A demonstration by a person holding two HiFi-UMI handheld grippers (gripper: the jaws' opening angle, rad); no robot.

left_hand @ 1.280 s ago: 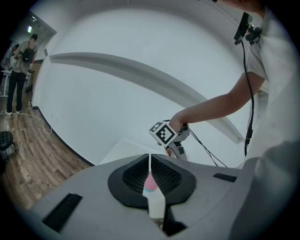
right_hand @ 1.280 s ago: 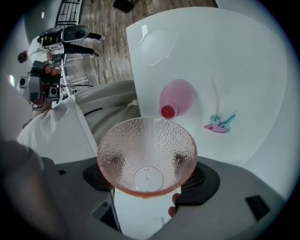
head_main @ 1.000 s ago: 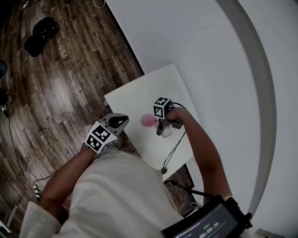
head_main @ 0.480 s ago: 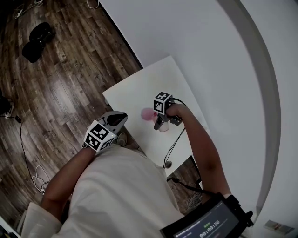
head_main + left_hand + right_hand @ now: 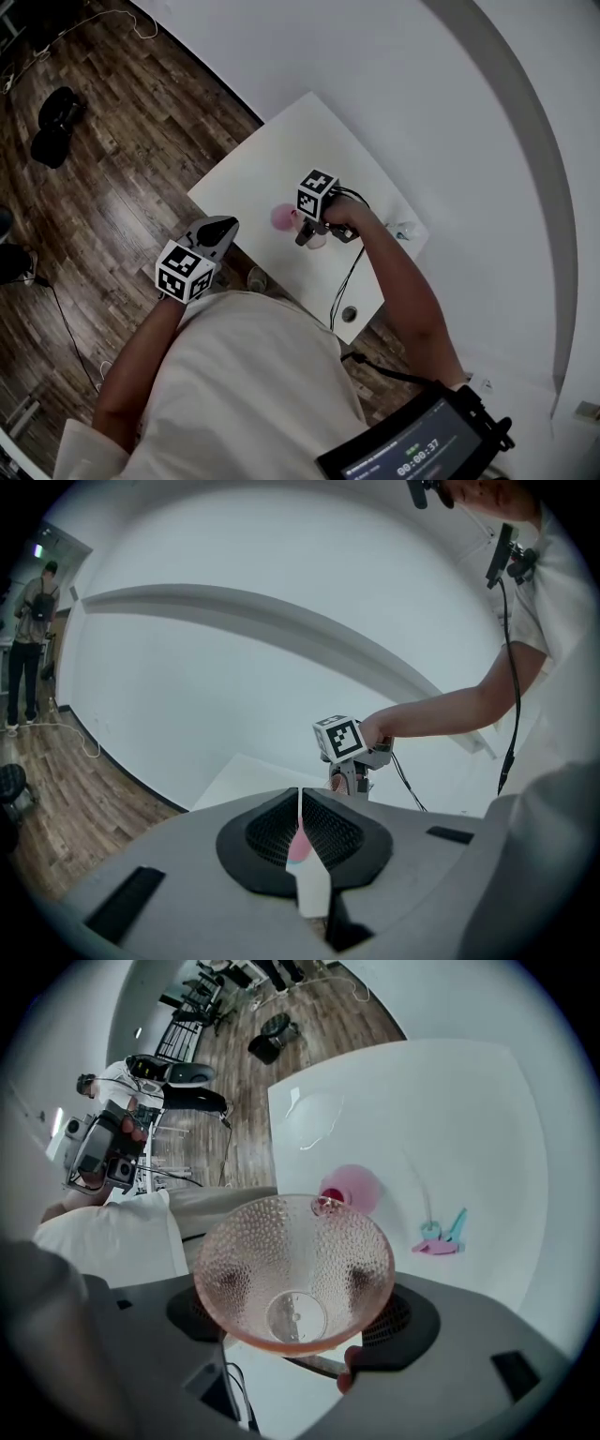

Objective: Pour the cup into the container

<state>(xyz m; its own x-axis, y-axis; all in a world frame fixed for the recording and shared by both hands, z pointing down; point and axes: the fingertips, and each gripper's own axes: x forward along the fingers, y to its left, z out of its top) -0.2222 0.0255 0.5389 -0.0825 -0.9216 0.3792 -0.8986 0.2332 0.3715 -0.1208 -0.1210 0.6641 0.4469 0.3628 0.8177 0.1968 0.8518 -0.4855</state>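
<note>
"00:00:37" on the dark screen (image 5: 419,457)

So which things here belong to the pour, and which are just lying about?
In the job: cup, held by the right gripper; pink container.
Lying about: pink-and-teal bits on the table; left gripper, shut and empty.

In the head view the right gripper (image 5: 308,234) hides most of the cup (image 5: 318,242), and the teal-pink object (image 5: 441,1235) at the container's (image 5: 353,1187) four o'clock is too small to identify.
</note>
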